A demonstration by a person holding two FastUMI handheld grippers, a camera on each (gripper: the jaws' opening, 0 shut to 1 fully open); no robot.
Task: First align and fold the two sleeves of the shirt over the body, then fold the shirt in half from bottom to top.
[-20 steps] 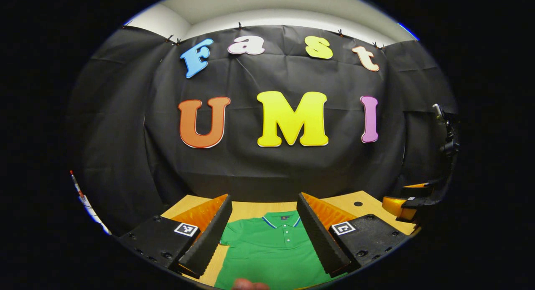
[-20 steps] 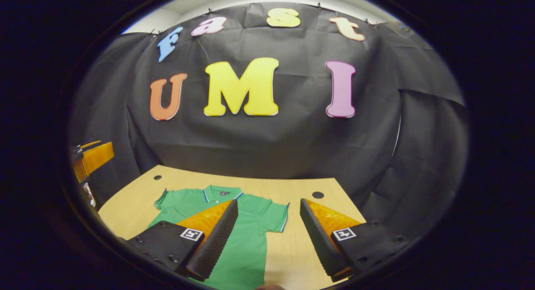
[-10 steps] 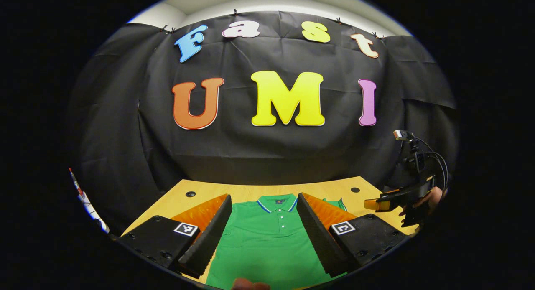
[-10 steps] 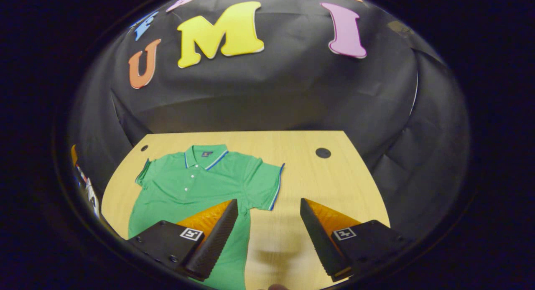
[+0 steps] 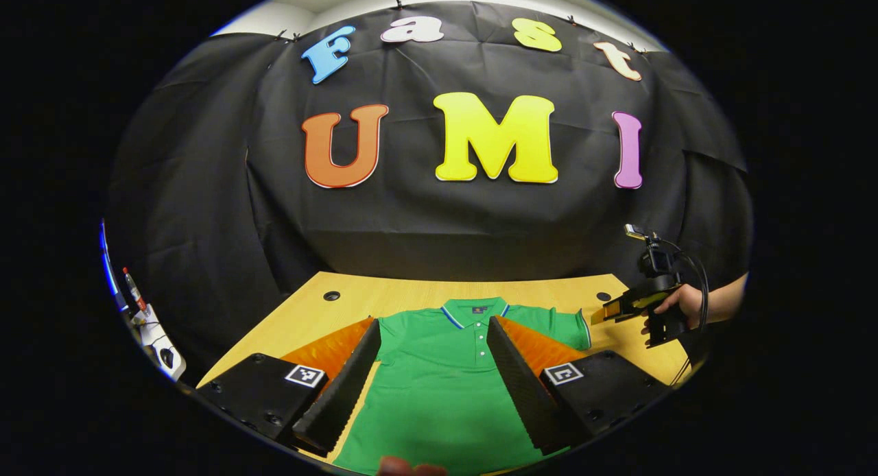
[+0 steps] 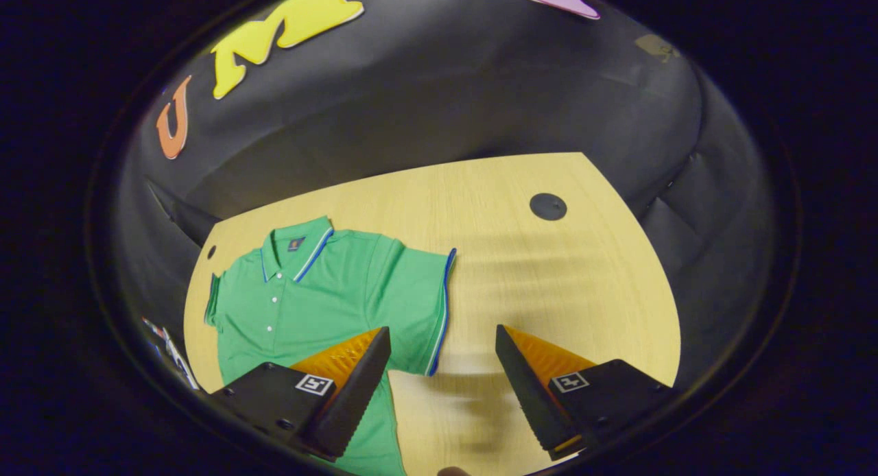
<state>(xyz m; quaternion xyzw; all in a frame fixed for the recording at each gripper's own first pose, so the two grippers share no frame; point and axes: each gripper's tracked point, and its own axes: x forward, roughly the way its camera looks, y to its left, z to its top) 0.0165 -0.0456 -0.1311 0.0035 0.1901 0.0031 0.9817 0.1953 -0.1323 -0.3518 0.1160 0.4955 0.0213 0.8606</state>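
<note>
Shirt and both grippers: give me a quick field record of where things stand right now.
shirt: green, flat on the table, collar away from the person, buttons up
sleeves: both spread out, neither folded yet
right sleeve: blue-trimmed edge lies just ahead of the right gripper
right gripper: open, above the table, holding nothing
left gripper: open, above the shirt body, holding nothing

A green short-sleeved polo shirt (image 6: 322, 304) lies flat on the pale wooden table (image 6: 549, 284), leaving bare tabletop beside its blue-trimmed sleeve (image 6: 418, 311); the right gripper (image 6: 442, 387) hangs wide open above that sleeve's edge; the left gripper (image 5: 432, 387), also spread, hangs over the shirt's body; black cloth walls the table's far side.
</note>
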